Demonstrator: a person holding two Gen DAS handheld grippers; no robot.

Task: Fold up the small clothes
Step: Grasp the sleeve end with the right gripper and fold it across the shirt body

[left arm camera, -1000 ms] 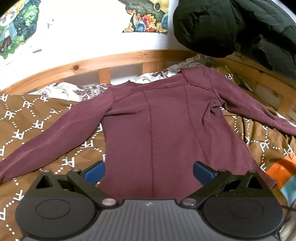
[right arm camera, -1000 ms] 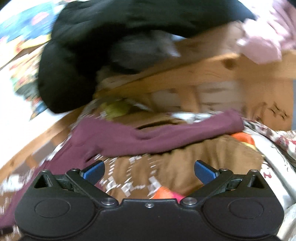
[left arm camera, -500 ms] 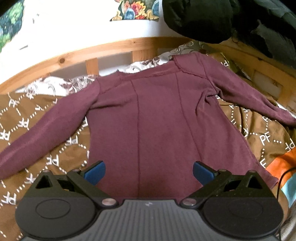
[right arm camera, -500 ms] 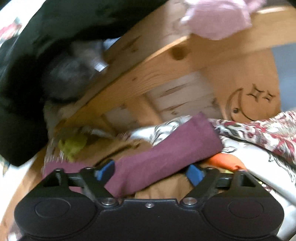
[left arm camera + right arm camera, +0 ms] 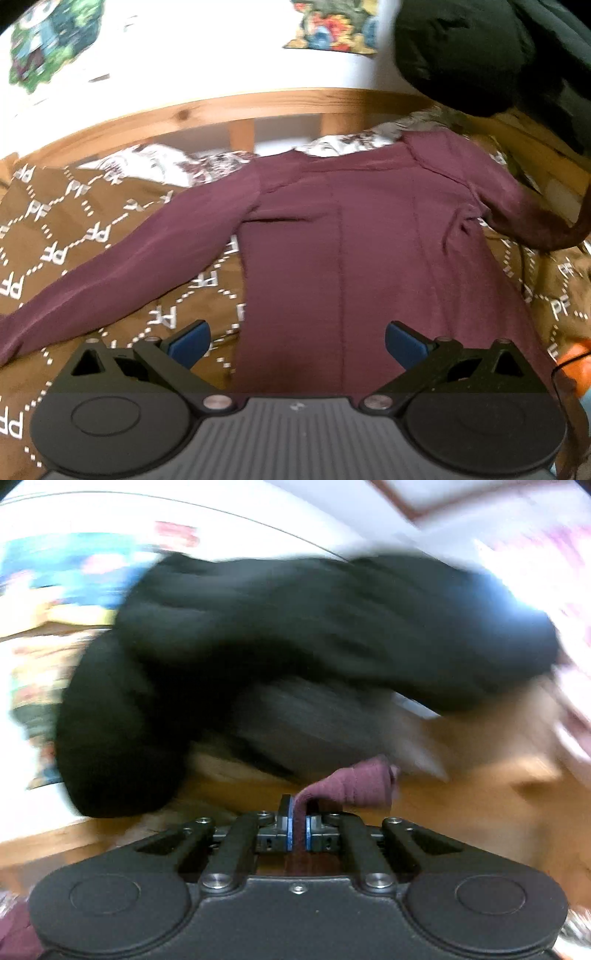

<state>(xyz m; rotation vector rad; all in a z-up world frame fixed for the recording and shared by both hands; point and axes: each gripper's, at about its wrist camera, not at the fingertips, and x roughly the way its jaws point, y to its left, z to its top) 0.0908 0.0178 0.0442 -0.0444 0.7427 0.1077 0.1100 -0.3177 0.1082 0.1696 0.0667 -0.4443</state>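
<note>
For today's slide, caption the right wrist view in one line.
Right gripper shut on the maroon sleeve, black coat blurred behind.

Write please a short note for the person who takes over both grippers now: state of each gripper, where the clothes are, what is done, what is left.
Right gripper: shut on the cuff of the maroon long-sleeved shirt's right sleeve, lifted off the bed.
Left gripper: open, empty, above the shirt's hem.
Maroon long-sleeved shirt: spread flat on the brown patterned bedspread; the other sleeve lies stretched out.
Done: right cuff gripped.
Left: probably bring this sleeve across the body, then the other sleeve, then fold the body.
</note>
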